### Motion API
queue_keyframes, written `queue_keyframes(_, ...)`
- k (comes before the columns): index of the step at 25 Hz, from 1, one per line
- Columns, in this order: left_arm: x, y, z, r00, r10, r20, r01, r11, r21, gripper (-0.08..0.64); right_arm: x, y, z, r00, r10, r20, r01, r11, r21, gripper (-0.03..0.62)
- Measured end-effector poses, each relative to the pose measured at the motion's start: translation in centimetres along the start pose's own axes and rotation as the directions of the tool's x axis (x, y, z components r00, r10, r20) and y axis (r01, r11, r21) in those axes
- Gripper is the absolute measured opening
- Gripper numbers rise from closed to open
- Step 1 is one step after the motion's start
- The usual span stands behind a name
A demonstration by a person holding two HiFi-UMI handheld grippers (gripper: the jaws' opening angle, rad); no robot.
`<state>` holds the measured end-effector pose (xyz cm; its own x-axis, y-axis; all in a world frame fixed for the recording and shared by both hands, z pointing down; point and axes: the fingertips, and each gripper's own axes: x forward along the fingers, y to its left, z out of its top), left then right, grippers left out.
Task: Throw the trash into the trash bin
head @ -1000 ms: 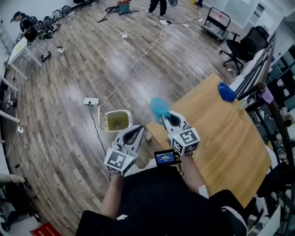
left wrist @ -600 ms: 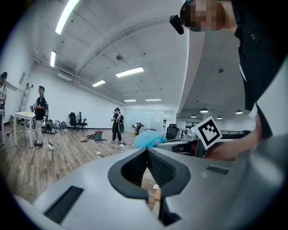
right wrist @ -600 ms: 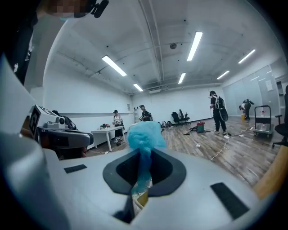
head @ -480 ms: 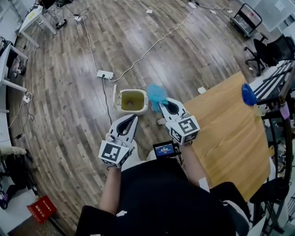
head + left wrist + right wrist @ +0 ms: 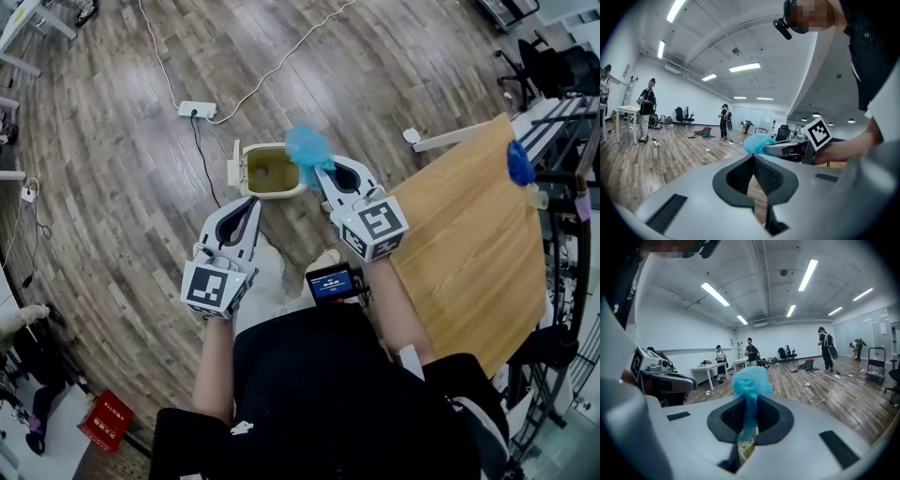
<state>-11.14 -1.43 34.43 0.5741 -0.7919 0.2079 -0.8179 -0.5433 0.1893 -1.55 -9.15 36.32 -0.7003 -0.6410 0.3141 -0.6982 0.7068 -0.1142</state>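
Observation:
A crumpled blue piece of trash [image 5: 307,147] is pinched in my right gripper [image 5: 316,170], whose jaws are shut on its lower end. In the right gripper view the blue trash [image 5: 750,382] bulges above the closed tips of the right gripper [image 5: 748,405]. The trash hangs over the right rim of the cream trash bin [image 5: 253,192], which stands on the floor with its lid flipped open. My left gripper [image 5: 254,202] is shut and holds nothing, just this side of the bin. From the left gripper [image 5: 753,157] view, the blue trash [image 5: 758,143] shows to its right.
A wooden table [image 5: 469,225] lies to the right, with a blue object [image 5: 520,161] near its far corner. A power strip [image 5: 197,109] and cables lie on the wood floor beyond the bin. A red box [image 5: 105,422] sits at lower left. People stand far off.
Both grippers have moved away from the table and down toward the bin. The blue trash, earlier over the table's edge, now hangs over the bin's rim. Both stayed shut.

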Motion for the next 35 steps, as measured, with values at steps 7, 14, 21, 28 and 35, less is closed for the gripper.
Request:
queue_keyframes(7,2.3,4.8,-6.3,0.990,-0.046,-0.131,0.034,0.995,-0.097,0.006,6.6,-0.2,-6.6,0.992,0.028,-0.121,-0.021,0.998,0.059,0.000)
queue_keyframes(14,6.5,8.4,-14.4,0.976,-0.045,-0.211,0.008,0.985,-0.175,0.006,13.9,-3.3,-18.3,0.966,0.070,-0.247,-0.046,0.994,0.102,0.000)
queue_keyframes(21,8.1,8.2,-23.7,0.965,-0.055,-0.257,-0.031,0.948,-0.318,0.006,19.8,-4.6,-34.1,0.907,0.081,-0.414,-0.015,0.987,0.160,0.000)
queue_keyframes(28,7.8,7.3,-29.9,0.943,-0.115,-0.311,-0.007,0.931,-0.366,0.006,23.1,-3.8,-43.4,0.872,0.096,-0.479,-0.027,0.988,0.150,0.000)
queue_keyframes(35,6.8,8.7,-30.6,0.933,-0.079,-0.352,-0.052,0.936,-0.349,0.006,23.9,-3.7,-44.9,0.853,0.078,-0.516,-0.012,0.991,0.130,0.224)
